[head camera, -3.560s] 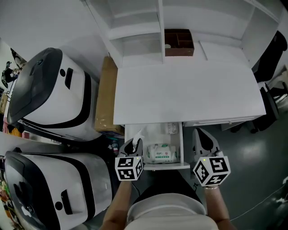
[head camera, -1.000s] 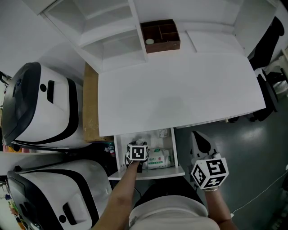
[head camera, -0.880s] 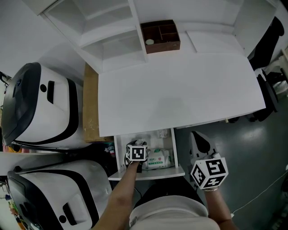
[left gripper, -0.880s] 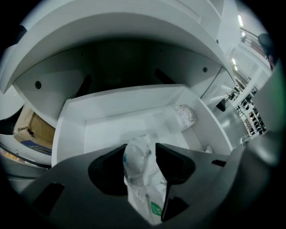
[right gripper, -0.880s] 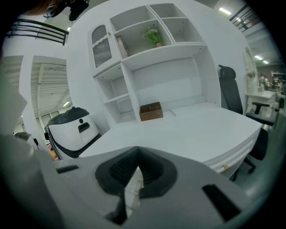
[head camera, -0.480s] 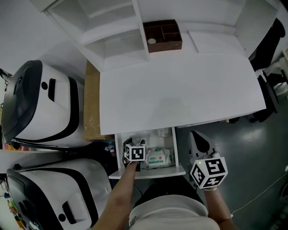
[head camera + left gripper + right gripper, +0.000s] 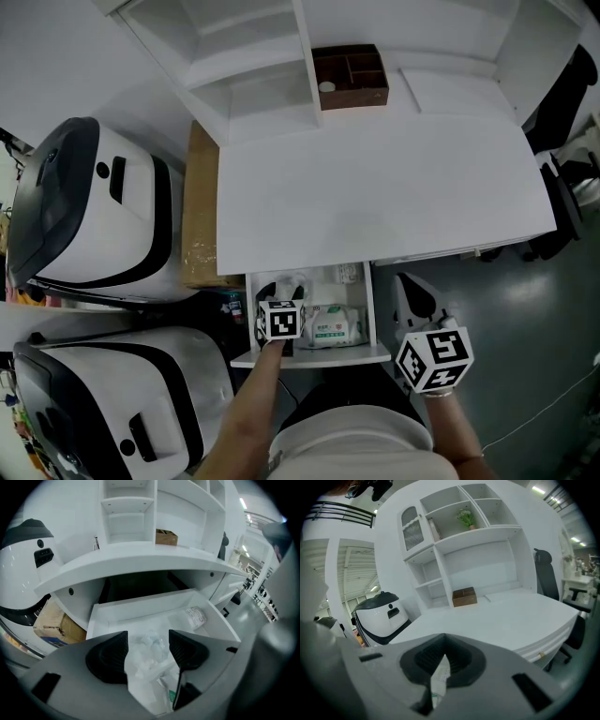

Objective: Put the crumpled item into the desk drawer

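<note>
The white drawer (image 7: 309, 356) under the desk is pulled out. My left gripper (image 7: 281, 298) reaches into its left half, jaws opening. The crumpled white item (image 7: 286, 285) lies on the drawer floor between the spread jaws; the pads do not press on it. The left gripper view shows the same item (image 7: 147, 660) between the left gripper's (image 7: 147, 641) dark pads, with the drawer wall (image 7: 140, 604) beyond. My right gripper (image 7: 419, 298) hangs right of the drawer, over the floor. In its own view the right gripper (image 7: 443, 656) is shut on a white paper slip (image 7: 439, 674).
A wet-wipes pack (image 7: 335, 323) and a small packet (image 7: 347, 274) lie in the drawer. A brown organiser box (image 7: 351, 78) stands at the back of the white desk top (image 7: 375, 187). Two large white machines (image 7: 94, 206) and a cardboard box (image 7: 199, 216) stand left; a black chair (image 7: 562, 103) right.
The left gripper carried the crumpled item from the drawer's front into the drawer. Its jaws have since spread and it has drawn back a little. The right gripper stayed put.
</note>
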